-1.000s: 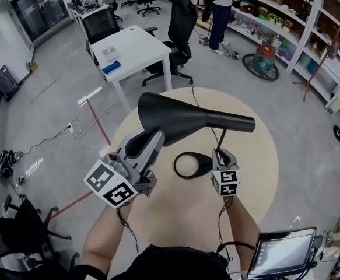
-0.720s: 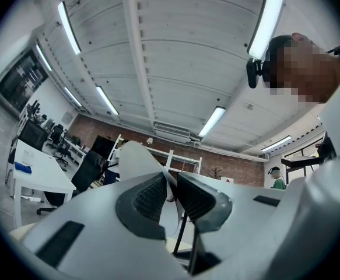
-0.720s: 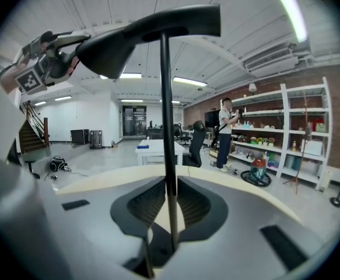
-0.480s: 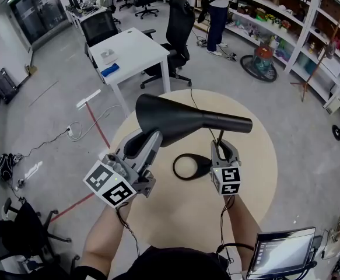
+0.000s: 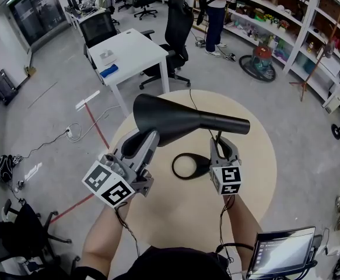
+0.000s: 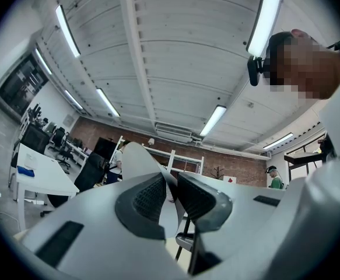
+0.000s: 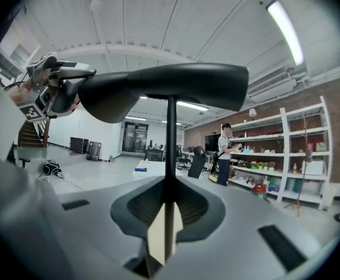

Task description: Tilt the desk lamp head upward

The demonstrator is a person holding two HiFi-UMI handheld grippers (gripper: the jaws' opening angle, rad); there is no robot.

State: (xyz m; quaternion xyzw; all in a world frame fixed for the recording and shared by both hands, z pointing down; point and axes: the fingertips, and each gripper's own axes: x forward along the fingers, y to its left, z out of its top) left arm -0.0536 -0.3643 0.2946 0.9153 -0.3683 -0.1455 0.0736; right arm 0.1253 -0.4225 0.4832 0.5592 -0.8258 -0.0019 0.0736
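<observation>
We anchor the stem inside the clenched right gripper; our left gripper pinches the lamp head rim for leverage.

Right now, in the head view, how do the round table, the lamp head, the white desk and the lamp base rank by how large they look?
1. round table
2. lamp head and white desk: about alike in the picture; the desk is farther off, so I leave them unranked.
3. lamp base
</observation>
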